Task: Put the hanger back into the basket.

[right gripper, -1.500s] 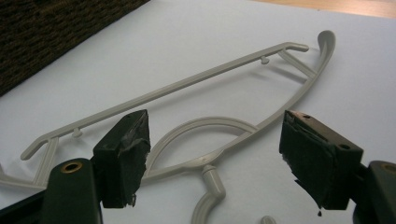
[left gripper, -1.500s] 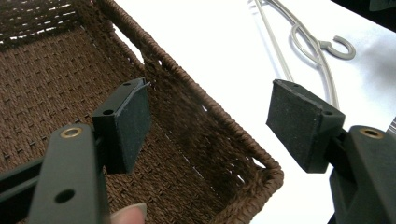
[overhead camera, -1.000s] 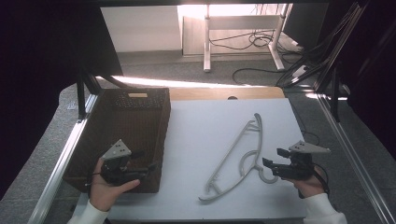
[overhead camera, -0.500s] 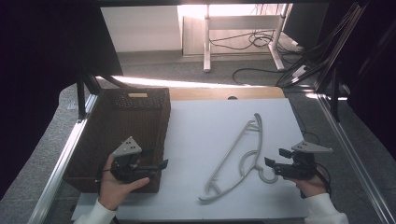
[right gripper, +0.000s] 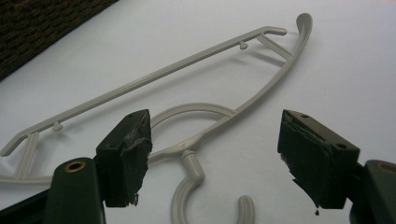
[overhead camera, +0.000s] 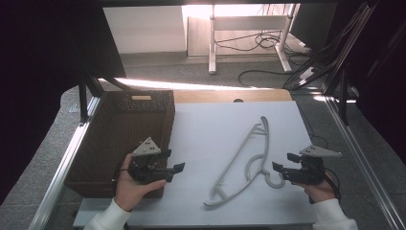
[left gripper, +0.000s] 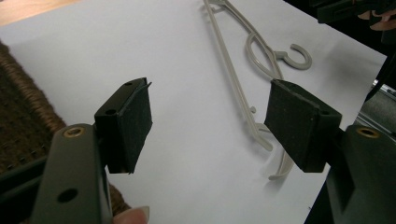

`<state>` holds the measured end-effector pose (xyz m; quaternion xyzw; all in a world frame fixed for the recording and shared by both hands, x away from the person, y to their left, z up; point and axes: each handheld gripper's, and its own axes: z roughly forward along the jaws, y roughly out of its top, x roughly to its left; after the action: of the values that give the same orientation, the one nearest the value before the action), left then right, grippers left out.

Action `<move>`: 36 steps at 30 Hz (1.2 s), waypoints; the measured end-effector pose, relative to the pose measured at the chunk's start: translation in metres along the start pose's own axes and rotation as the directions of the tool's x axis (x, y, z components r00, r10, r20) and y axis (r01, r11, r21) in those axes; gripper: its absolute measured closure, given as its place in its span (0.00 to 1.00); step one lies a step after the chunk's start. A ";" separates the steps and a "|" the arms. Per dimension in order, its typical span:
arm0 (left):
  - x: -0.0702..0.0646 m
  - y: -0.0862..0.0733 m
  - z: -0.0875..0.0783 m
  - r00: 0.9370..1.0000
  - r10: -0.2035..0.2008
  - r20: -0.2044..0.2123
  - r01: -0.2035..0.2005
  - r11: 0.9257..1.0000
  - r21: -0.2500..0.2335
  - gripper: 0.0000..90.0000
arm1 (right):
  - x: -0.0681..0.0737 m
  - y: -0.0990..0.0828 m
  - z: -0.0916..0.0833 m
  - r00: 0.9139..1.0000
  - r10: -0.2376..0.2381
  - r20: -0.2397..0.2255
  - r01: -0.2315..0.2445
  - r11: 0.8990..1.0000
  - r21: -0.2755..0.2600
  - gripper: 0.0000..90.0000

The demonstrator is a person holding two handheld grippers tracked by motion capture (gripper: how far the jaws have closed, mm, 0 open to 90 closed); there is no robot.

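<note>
A grey plastic hanger [overhead camera: 234, 161] lies flat on the white table top [overhead camera: 210, 129], its hook toward the near right. My right gripper [overhead camera: 283, 162] hovers open just right of the hook; in the right gripper view its jaws [right gripper: 215, 149] stand on either side of the hook's neck on the hanger [right gripper: 194, 170] without touching it. My left gripper [overhead camera: 173, 160] is open and empty, held over the right rim of a dark wicker basket [overhead camera: 119, 129]. In the left gripper view, it [left gripper: 210, 123] points across the table at the hanger [left gripper: 232, 74].
The basket [left gripper: 18, 116] takes up the table's left side, and its corner [right gripper: 42, 28] is seen in the right gripper view. Metal rails run along both table edges. Cables and a desk leg lie on the floor beyond. The other gripper [left gripper: 345, 9] is seen far off.
My left gripper has moved to the right, from above the basket to its right rim beside the white surface. The right gripper and the hanger have hardly moved.
</note>
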<state>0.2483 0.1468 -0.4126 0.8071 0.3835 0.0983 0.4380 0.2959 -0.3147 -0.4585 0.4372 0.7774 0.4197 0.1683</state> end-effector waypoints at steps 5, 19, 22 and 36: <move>-0.007 0.006 0.011 0.999 0.024 0.021 -0.024 1.000 0.013 0.35 | 0.000 0.000 0.000 1.000 -0.002 0.004 0.002 1.000 0.004 0.29; -0.025 0.015 0.043 0.996 0.055 0.072 -0.060 0.996 0.063 0.36 | 0.000 0.000 -0.001 1.000 -0.020 0.021 0.020 1.000 -0.005 0.29; -0.028 0.017 0.049 0.995 0.058 0.080 -0.064 0.995 0.071 0.36 | 0.000 0.000 -0.001 1.000 -0.017 0.022 0.017 1.000 -0.002 0.29; -0.042 0.023 0.071 0.992 0.072 0.106 -0.082 0.992 0.096 0.36 | -0.006 -0.003 0.000 1.000 0.004 0.030 -0.004 1.000 0.015 0.29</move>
<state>0.2673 0.0652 -0.4292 0.8462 0.3335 0.0542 0.4121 0.2976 -0.3199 -0.4615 0.4461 0.7772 0.4075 0.1757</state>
